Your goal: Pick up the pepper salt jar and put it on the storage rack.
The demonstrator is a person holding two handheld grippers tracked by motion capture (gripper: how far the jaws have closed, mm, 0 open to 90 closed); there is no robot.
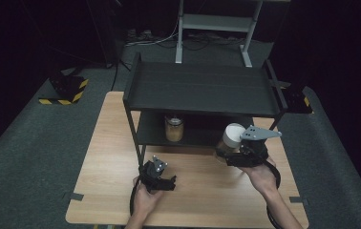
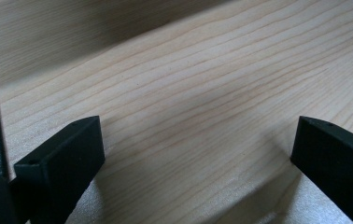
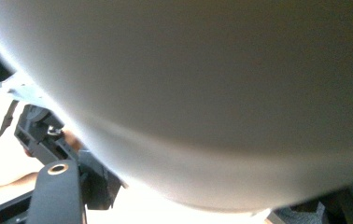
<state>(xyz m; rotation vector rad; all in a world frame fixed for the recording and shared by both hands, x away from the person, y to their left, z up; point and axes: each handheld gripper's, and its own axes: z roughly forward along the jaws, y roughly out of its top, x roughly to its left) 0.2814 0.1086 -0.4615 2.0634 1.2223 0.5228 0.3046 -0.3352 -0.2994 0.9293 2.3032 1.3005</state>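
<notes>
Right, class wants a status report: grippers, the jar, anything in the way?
Right gripper shut on white-lidded jar, held clear of table. Left gripper open over bare wood. Rack post and second jar close ahead.

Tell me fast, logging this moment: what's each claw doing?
Left claw: open, holding nothing, just above the table.
Right claw: closed on a jar with a white lid, tilted, off the table.

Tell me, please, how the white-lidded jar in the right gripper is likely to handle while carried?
The jar looks like smooth glass, so probably rigid, slippery and breakable. It hangs tilted in the right gripper above the table, so it might swivel. Round sides suggest rolling if laid down.
</notes>
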